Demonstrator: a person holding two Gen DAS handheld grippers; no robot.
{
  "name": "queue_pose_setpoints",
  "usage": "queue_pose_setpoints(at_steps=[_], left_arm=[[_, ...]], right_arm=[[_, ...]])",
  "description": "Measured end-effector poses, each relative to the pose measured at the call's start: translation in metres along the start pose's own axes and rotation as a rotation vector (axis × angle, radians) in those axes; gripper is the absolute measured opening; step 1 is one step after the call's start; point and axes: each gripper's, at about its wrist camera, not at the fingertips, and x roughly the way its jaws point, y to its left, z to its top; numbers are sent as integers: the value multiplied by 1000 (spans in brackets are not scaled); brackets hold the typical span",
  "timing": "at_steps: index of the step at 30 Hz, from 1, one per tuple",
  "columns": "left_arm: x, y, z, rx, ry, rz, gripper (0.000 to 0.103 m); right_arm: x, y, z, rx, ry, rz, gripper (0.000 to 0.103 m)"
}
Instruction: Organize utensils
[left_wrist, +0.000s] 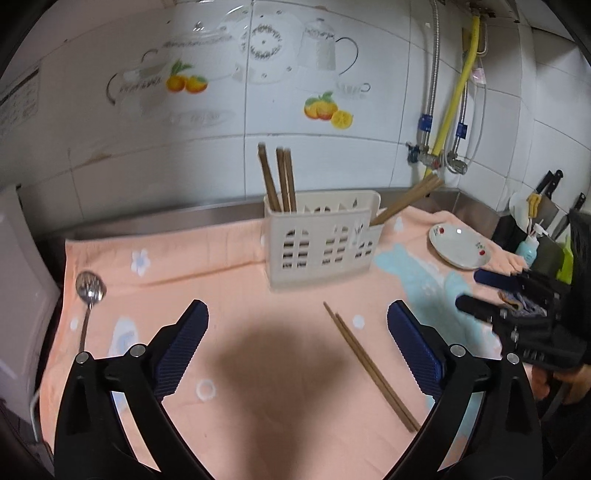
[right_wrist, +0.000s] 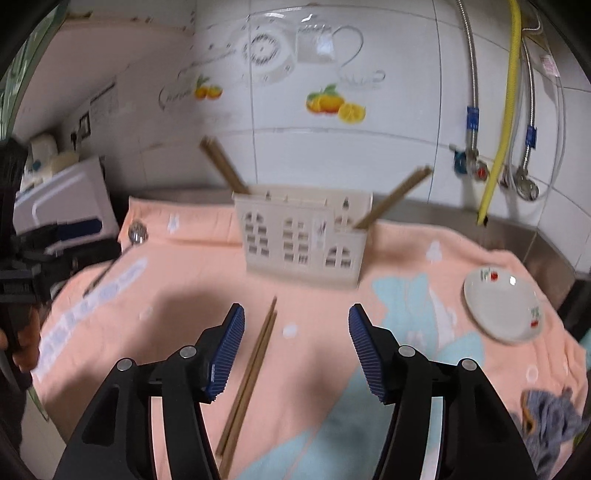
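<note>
A cream utensil caddy (left_wrist: 320, 242) (right_wrist: 301, 240) stands on the peach towel, with brown chopsticks upright in its left slot (left_wrist: 279, 180) and others leaning out at the right (left_wrist: 406, 201). A loose pair of chopsticks (left_wrist: 371, 367) (right_wrist: 248, 384) lies on the towel in front of it. A metal spoon (left_wrist: 88, 295) (right_wrist: 137, 232) lies at the towel's left edge. My left gripper (left_wrist: 297, 317) is open and empty above the towel. My right gripper (right_wrist: 295, 321) is open and empty, just above the loose pair; it also shows in the left wrist view (left_wrist: 471, 290).
A white plate with cherry print (left_wrist: 460, 246) (right_wrist: 502, 308) sits on the right of the towel (left_wrist: 229, 266). A grey-blue cloth (right_wrist: 554, 421) lies at the front right. Pipes and a yellow hose (right_wrist: 498, 147) run down the tiled wall. A white appliance (right_wrist: 62, 195) stands left.
</note>
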Motion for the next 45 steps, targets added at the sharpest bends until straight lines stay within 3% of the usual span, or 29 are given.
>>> queue_pose_setpoints(at_steps=[12, 14, 16, 27, 45], left_arm=[[-13, 9, -40, -60, 19, 29, 97], [-14, 13, -44, -72, 22, 36, 97], [-14, 16, -48, -79, 26, 40, 97], [-9, 29, -62, -124, 54, 38, 97], [-3, 38, -71, -152, 75, 39, 97]], right_arm=[[17, 26, -81, 47, 141, -10, 57], [21, 29, -90, 64, 166, -4, 54], [26, 30, -97, 80, 187, 0, 44], [39, 43, -107, 95, 235, 20, 24], [48, 52, -112, 74, 271, 22, 14]])
